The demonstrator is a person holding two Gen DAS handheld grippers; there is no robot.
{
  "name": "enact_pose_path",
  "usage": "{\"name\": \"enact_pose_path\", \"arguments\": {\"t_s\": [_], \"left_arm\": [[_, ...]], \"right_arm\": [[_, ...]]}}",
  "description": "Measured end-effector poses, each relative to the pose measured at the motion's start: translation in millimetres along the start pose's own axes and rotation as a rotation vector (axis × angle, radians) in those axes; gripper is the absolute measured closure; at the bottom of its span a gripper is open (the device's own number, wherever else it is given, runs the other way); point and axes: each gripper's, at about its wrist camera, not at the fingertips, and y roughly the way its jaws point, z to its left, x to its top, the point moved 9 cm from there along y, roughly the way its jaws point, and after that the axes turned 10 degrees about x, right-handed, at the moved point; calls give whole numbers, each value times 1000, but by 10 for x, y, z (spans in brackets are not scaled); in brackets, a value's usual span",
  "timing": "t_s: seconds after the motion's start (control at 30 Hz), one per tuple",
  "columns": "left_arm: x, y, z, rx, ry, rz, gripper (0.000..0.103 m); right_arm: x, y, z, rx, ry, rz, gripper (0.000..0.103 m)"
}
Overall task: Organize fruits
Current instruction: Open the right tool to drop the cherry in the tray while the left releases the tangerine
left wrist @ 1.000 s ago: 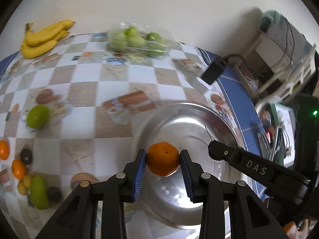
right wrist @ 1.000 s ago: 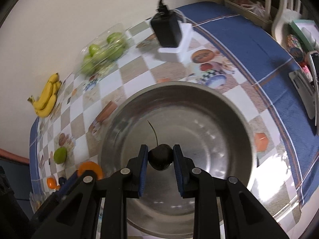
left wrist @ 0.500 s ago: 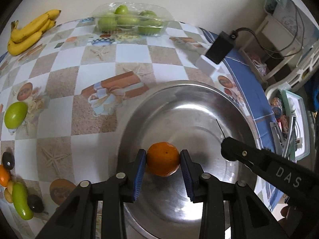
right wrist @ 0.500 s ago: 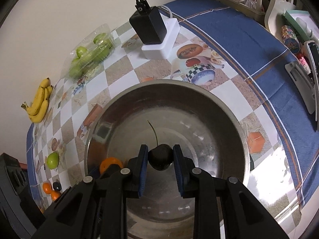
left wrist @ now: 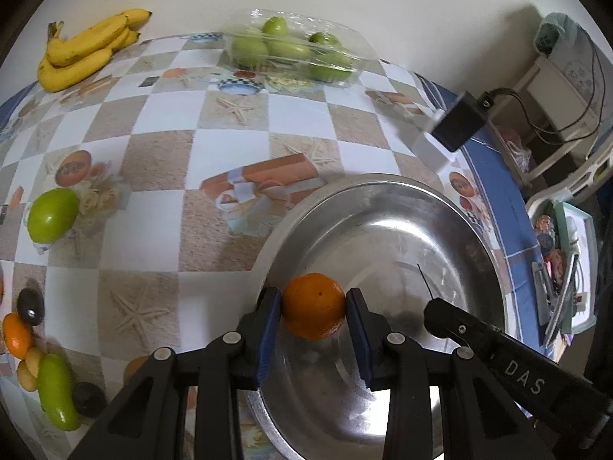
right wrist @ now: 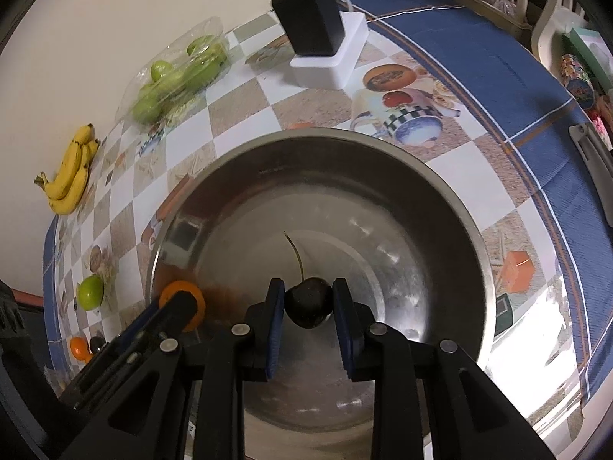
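Both grippers hang over the steel bowl (right wrist: 452, 207), each carrying one fruit, and both point steeply downward into it. The bowl is judged to be the collecting vessel for the task, which accounts for both loads being held above its basin and not over the tablecloth (left wrist: 161, 153).

The left gripper (left wrist: 313, 306) pinches a small orange (left wrist: 313, 306) between its blue pads, one pad pressed on each side of the fruit. The orange sits over the near left part of the basin, just inside the rim, clear of the metal as far as can be seen. The grip falls across the widest part of the fruit, which suits a round item that would otherwise roll out.

The right gripper (right wrist: 308, 301) is pressed nearly together on a dark cherry (right wrist: 308, 301), its stem (right wrist: 295, 255) standing up ahead of the pads. The cherry hangs over the middle of the basin. Holding the body and not the stem keeps it from swinging.

No fruit lies in the bowl yet; its floor shows only reflections.

Unsorted stock lies well apart on the cloth: bananas (left wrist: 84, 50) by the wall, a clear tray of green fruit (left wrist: 295, 51), a lime (left wrist: 51, 214), and a small cluster of mixed fruit (left wrist: 42, 356) at the left edge. A black adapter on a white block (right wrist: 318, 38) stands just beyond the bowl.

Judgement: release is the step in hand; dropped from this height, either fruit may roll or bounce on the metal.
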Motion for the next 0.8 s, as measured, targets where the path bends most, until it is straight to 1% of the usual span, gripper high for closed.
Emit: {"name": "enact_pose_path", "arguments": {"t_s": [0.2,0.43,0.47,0.5,0.57,0.7,0.8], "left_arm": [[16,-9,72,1,-27,2,66],[5,-6,62,10,-21,11,65],[3,-5,59,8,-20,14,64],[2,-5,54,5,-21,17,63],[2,-14,46,0,-20,19,63],[31,-103,11,-23,-15,6,63],[71,-196,-5,-25,-7,-17,60]], "right_arm": [[-5,25,33,-4,-8,7,76],[-18,49,48,-19,-22,21,75],[-15,48,52,-20,-24,21,73],[-9,43,57,-22,-25,19,68],[6,15,69,-22,-28,9,64],[37,-66,99,-18,-33,-15,64],[63,-155,118,-16,-32,-39,64]]}}
